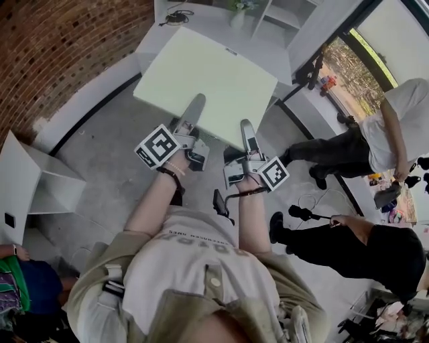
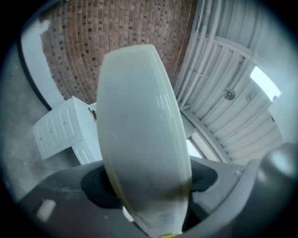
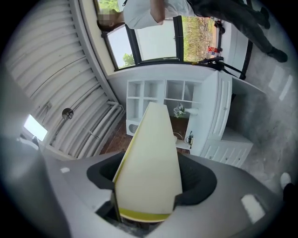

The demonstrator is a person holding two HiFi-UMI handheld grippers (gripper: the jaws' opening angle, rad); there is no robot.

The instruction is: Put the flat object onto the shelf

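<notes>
Presently, listed from left to right.

1. One low white cabinet (image 1: 30,181) stands on the grey concrete floor (image 1: 114,167) by the brick wall (image 1: 53,47), well apart from the work.
2. One left gripper (image 1: 190,124), a grey two-jaw tool with a black-and-white marker cube. Its jaws are clamped on the near edge of the board, and the upper jaw lies along the top face.
3. One pale yellow-green flat rectangular board (image 1: 208,80), thin and apparently rigid. It is carried roughly level in the air ahead of the person, clear of the floor and not yet on the shelf.
4. One right gripper (image 1: 249,142), of the same make. Its jaws are closed on the same near edge, with the board wedged between them.
   - The two grips sit apart along one edge, probably to keep so wide a sheet from twisting or dipping.
   - The free far edge points forward, probably so it can be slid in flat.
5. One white open-compartment shelf unit (image 1: 281,17) stands beyond the board's far edge and is the likely destination.
6. Two bystanders are on the right, one in a white top (image 1: 395,127) and one in dark clothing (image 1: 375,248), both well clear of the board.
</notes>
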